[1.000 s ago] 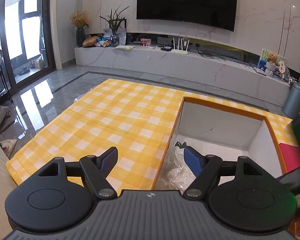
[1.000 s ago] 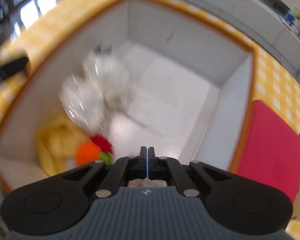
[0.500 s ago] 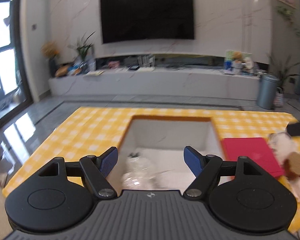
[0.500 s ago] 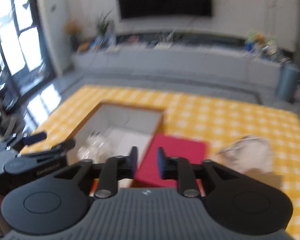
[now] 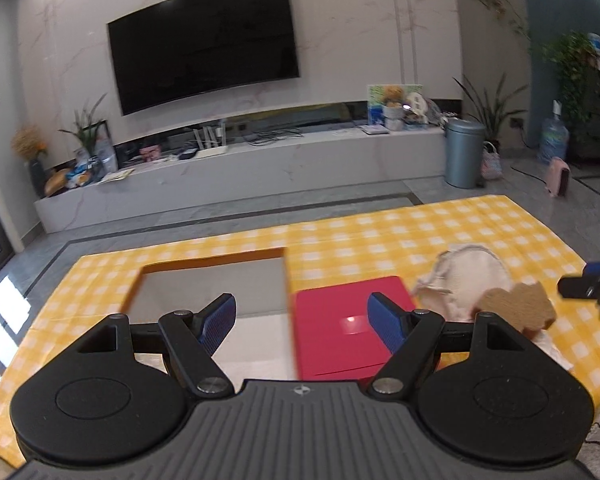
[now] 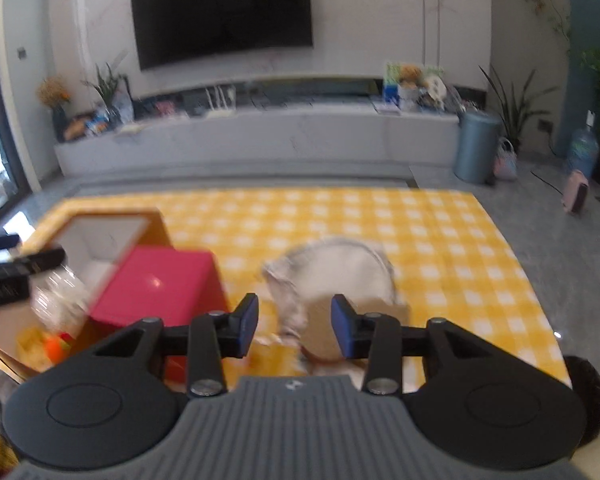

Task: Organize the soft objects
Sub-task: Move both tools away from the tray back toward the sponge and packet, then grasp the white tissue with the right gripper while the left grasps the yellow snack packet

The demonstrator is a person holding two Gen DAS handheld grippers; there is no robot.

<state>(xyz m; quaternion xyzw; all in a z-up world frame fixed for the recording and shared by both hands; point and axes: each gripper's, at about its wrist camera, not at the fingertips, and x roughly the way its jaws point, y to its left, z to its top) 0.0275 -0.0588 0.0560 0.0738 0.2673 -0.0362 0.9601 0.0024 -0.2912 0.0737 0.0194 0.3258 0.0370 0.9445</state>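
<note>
Checked tablecloth [image 6: 440, 240], bagged plush [image 6: 340, 276], spread claws

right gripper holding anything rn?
No, the right gripper is open with nothing between its fingers; the plush toy lies on the table beyond it.

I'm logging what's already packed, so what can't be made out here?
- Box interior: left wrist view, hidden behind gripper fingers.
- Box contents: right wrist view, motion-blurred, part-covered by the left gripper.
- Pale soft toy: blurred; kind unclear.
</note>
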